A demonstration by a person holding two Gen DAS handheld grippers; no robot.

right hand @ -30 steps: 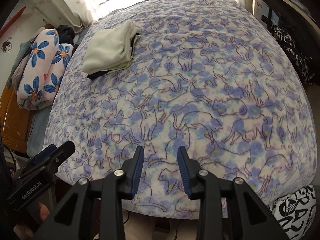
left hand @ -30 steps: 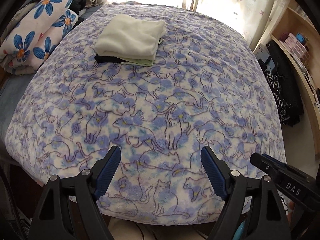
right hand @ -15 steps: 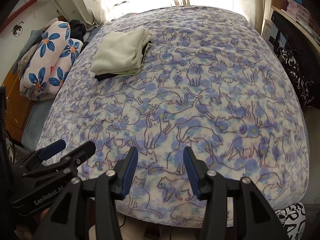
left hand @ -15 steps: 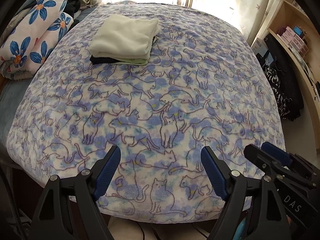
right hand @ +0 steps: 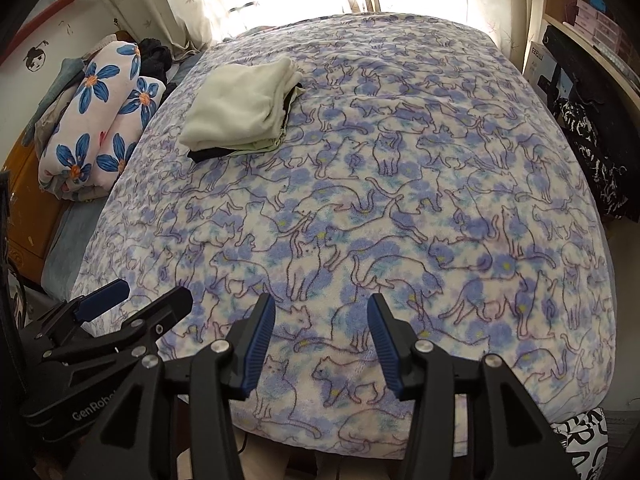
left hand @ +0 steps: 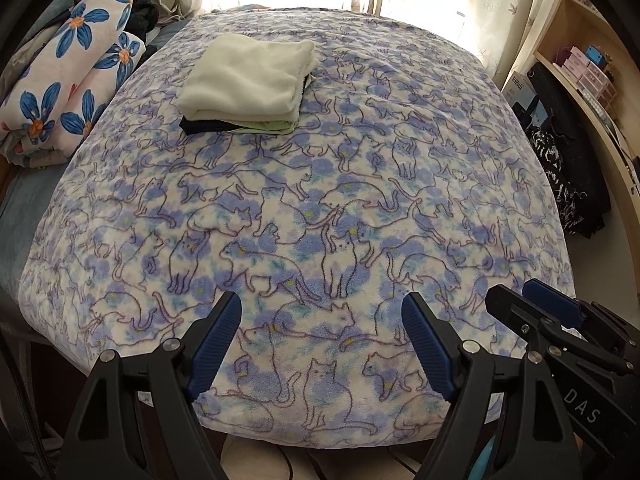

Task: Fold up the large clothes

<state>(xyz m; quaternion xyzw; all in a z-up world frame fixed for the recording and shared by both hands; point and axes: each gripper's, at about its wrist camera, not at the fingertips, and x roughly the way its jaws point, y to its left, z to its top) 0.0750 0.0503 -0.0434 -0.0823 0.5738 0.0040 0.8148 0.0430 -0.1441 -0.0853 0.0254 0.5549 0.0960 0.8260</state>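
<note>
A cat-print fleece blanket (left hand: pixel 360 184) (right hand: pixel 400 200) lies spread flat over the bed. On its far left sits a stack of folded clothes (left hand: pixel 248 80) (right hand: pixel 240 108), cream on top, pale green and black beneath. My left gripper (left hand: pixel 322 304) hovers open over the blanket's near edge with nothing between its blue pads. My right gripper (right hand: pixel 320 302) hangs open beside it, also holding nothing. Each gripper shows in the other's view: the right gripper (left hand: pixel 516 292) at the lower right, the left gripper (right hand: pixel 152 290) at the lower left.
A rolled quilt with blue flowers (left hand: pixel 68 80) (right hand: pixel 96 120) lies along the bed's left side. Wooden shelves (left hand: pixel 580 92) and a black bag (left hand: pixel 560 152) stand to the right. A black-and-white patterned bag (right hand: pixel 580 440) sits by the near right corner. Curtains hang behind.
The right gripper's jaws have spread wider. Both hands have stayed over the near edge of the bed, with the right one rolling slightly. The blanket and stack have not moved.
</note>
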